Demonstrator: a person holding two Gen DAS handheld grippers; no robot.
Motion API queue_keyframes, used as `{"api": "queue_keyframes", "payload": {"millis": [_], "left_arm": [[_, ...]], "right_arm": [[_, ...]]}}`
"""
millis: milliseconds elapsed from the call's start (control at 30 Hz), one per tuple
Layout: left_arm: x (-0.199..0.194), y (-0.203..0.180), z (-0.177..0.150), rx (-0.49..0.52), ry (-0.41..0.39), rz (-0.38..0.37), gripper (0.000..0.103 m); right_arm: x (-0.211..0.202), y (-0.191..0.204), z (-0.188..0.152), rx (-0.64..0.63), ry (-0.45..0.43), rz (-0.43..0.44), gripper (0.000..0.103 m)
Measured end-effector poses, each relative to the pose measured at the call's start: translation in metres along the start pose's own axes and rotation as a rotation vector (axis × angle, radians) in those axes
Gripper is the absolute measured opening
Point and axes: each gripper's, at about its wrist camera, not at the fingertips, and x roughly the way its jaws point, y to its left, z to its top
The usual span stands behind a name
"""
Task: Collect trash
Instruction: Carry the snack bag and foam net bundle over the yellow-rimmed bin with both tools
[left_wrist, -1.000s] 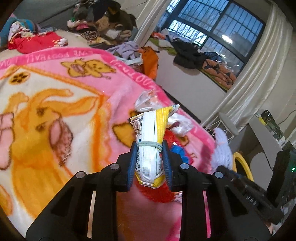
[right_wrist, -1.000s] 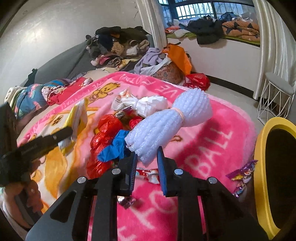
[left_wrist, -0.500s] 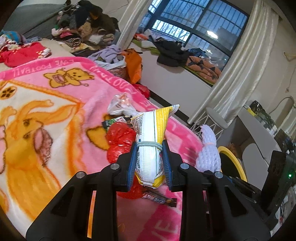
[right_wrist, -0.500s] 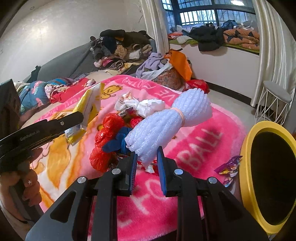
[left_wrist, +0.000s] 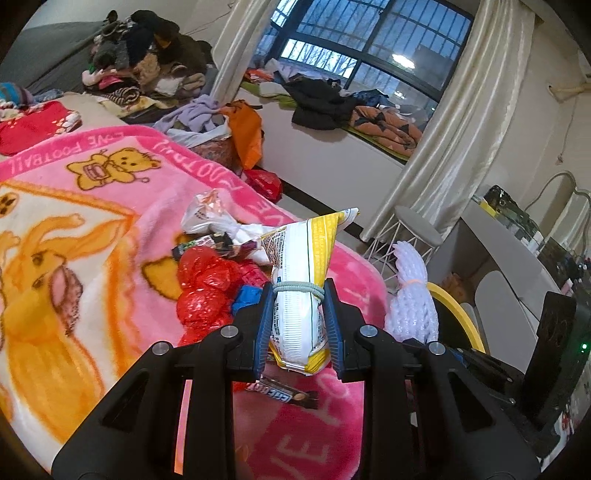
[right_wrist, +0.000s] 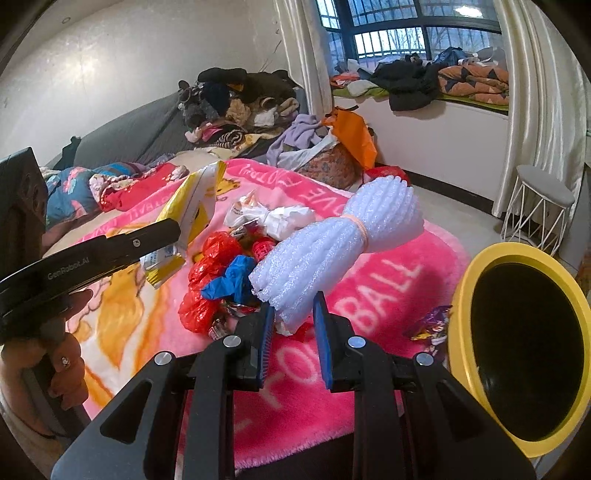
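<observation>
I see the pink blanket (right_wrist: 376, 280) filling the lower middle of both views; its near edge runs along the bottom of the right wrist view, and bare floor lies beyond its far edge toward the window wall. The yellow-rimmed bin (right_wrist: 458, 332) stands open at the lower right of that view, just beside the blanket's edge, with a loose candy wrapper (right_wrist: 430, 326) between them. A white wire stool (right_wrist: 543, 206) sits at the right, well apart from the bin.

Since a second ago both views have swung toward the window: the bin's mouth now shows much larger, and more of the trash heap (left_wrist: 207, 288) of red and blue bags shows in the left wrist view.

My left gripper (left_wrist: 298, 328) has its fingers closed narrowly on the yellow-and-white snack bag (left_wrist: 299, 295), banded with an elastic, held upright above the blanket. My right gripper (right_wrist: 293, 332) pinches the white foam net bundle (right_wrist: 332, 247) at its lower end, the rest angling to the upper right.

Writing: "BALL" and "LOVE FOOTBALL" on the blanket, "GenRobot.AI" on the left gripper's arm. The wrapper (left_wrist: 284, 395) below the snack bag carries letters I cannot read.
</observation>
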Motion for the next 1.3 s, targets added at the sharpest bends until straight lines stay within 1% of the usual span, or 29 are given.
{"api": "queue_keyframes", "payload": {"millis": [500, 767, 1300], "left_arm": [[0.002, -0.031, -0.002, 0.055, 0.005, -0.042, 0.02], [0.006, -0.047, -0.006, 0.086, 0.018, -0.063, 0.02], [0.019, -0.08, -0.01, 0.15, 0.043, -0.104, 0.02]], "right_arm": [[-0.024, -0.028, -0.009, 0.056, -0.027, -0.048, 0.02], [-0.036, -0.049, -0.013, 0.095, -0.037, -0.07, 0.02], [-0.052, -0.078, -0.02, 0.164, -0.055, -0.103, 0.02]]}}
